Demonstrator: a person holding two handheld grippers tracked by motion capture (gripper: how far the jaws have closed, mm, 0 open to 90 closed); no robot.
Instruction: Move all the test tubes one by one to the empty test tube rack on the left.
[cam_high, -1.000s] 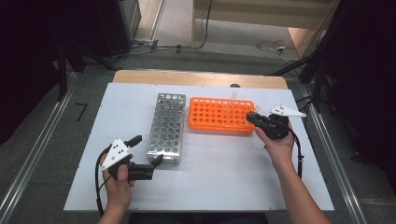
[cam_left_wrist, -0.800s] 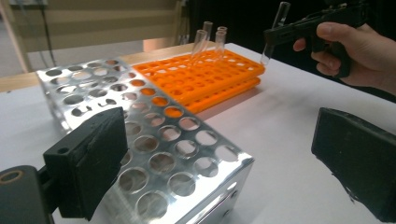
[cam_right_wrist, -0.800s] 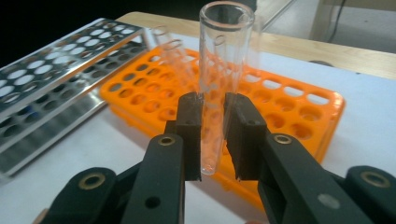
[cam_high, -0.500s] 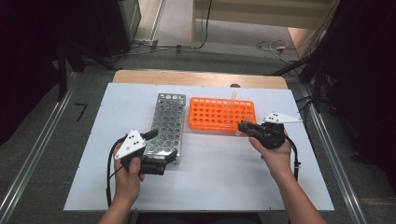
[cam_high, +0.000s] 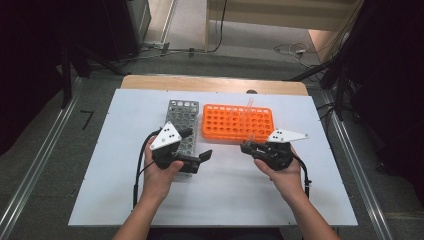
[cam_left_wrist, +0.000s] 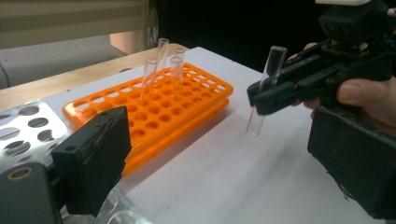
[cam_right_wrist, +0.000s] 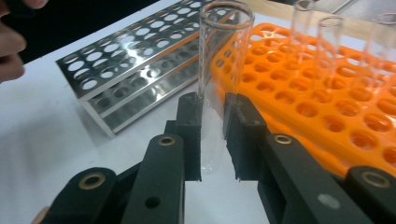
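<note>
Right gripper (cam_high: 248, 147) is clamped on a clear glass tube (cam_right_wrist: 219, 88), holding it upright and clear of the bench (cam_high: 225, 200), just in front of the orange rack (cam_high: 235, 122). Grip sits on the lower half of the tube; its round bottom hangs below the jaws, open mouth up. In the left gripper view the same tube (cam_left_wrist: 265, 88) hangs above the white surface, apart from the rack.

Left gripper (cam_high: 202, 156) is empty, jaws spread wide, sitting at the near end of the metal rack (cam_high: 182, 122) and pointing toward the right one.

Three more tubes (cam_left_wrist: 161, 63) stand in the orange rack's far holes.

Step in hand, as I read it: tube is out of the orange rack and in transit, either a handover to the left gripper or a direct drop into the metal rack. Can't tell which.

Next move needs:
- keep tube vertical, no tilt
- for handover: left jaws close on the free upper half, above the right grip, then right lets go
- for direct drop: line the bottom up over a hole, lower straight
</note>
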